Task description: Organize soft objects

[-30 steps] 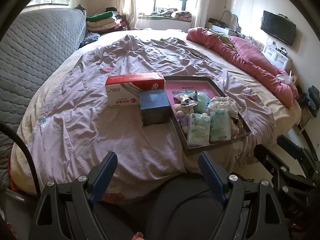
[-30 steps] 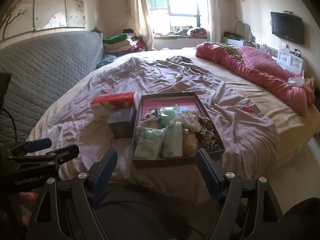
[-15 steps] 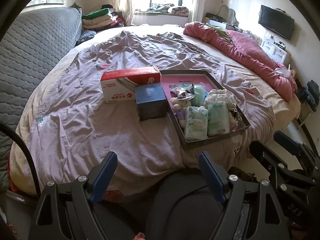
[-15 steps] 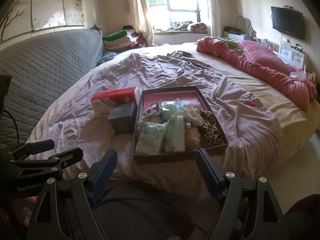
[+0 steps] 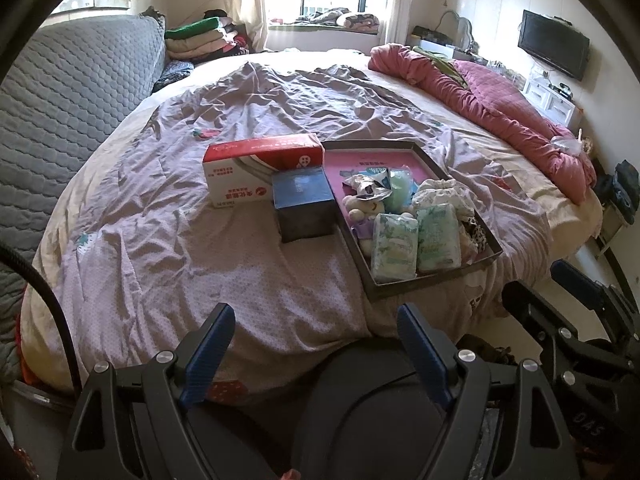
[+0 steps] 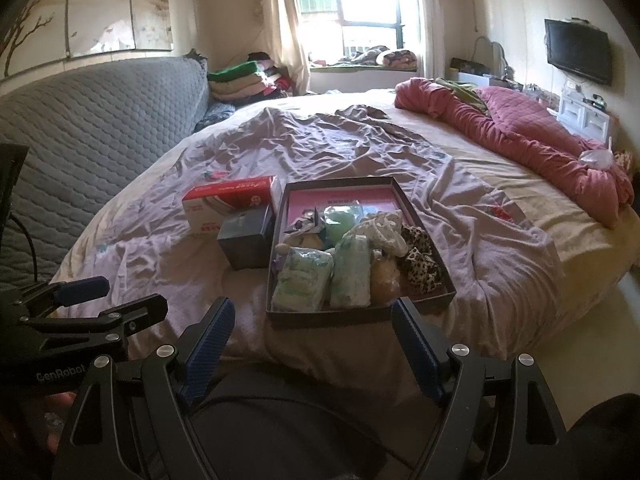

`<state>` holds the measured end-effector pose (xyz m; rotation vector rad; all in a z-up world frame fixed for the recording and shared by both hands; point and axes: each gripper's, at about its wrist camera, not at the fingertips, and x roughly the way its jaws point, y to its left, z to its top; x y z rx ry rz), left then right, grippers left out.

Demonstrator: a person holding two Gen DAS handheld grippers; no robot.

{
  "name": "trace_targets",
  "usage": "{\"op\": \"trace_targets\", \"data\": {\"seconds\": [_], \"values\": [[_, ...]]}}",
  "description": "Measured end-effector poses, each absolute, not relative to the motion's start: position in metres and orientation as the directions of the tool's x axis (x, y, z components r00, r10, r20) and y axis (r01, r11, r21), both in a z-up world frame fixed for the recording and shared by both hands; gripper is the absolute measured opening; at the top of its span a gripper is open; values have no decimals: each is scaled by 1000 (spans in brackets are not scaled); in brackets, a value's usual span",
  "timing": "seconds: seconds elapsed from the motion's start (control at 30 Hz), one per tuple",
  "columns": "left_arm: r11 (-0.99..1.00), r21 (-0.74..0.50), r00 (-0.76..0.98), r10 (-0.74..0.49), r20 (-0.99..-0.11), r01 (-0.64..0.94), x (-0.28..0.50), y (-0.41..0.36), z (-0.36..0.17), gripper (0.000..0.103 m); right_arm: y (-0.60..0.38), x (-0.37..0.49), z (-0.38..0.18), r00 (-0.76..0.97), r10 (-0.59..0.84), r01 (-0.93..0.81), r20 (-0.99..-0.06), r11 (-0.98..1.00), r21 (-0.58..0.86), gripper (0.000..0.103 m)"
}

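Note:
A dark shallow box (image 5: 430,284) (image 6: 352,314) with a pink floor lies on the bed. It holds two wrapped diapers (image 5: 394,246) (image 6: 304,280), a small plush toy (image 5: 362,208), a green pouch (image 6: 340,222), white cloth (image 5: 440,196) and leopard-print cloth (image 6: 422,262). My left gripper (image 5: 316,350) is open and empty, short of the bed's front edge. My right gripper (image 6: 312,346) is open and empty, just before the box's near wall. Each gripper shows in the other's view, the right gripper (image 5: 576,320) at right and the left gripper (image 6: 80,304) at left.
A red and white carton (image 5: 260,168) (image 6: 232,204) and a dark blue box (image 5: 304,206) (image 6: 246,240) stand left of the tray. A crumpled purple sheet (image 5: 200,260) covers the bed. A pink quilt (image 5: 500,112) lies at the far right, a grey quilted headboard (image 5: 60,100) at left.
Both grippers have moved slightly forward toward the bed, so the tray and boxes look a little nearer. Both stay open and empty.

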<state>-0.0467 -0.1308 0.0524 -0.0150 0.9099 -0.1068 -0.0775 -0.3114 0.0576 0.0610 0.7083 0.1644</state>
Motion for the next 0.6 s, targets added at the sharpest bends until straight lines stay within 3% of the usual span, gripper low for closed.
{"op": "trace_targets", "data": {"seconds": [0.6], "values": [[998, -19, 616, -57, -786, 68, -46, -131, 48, 82, -311, -78, 58, 748, 166, -129, -642, 986, 105, 82]]}}
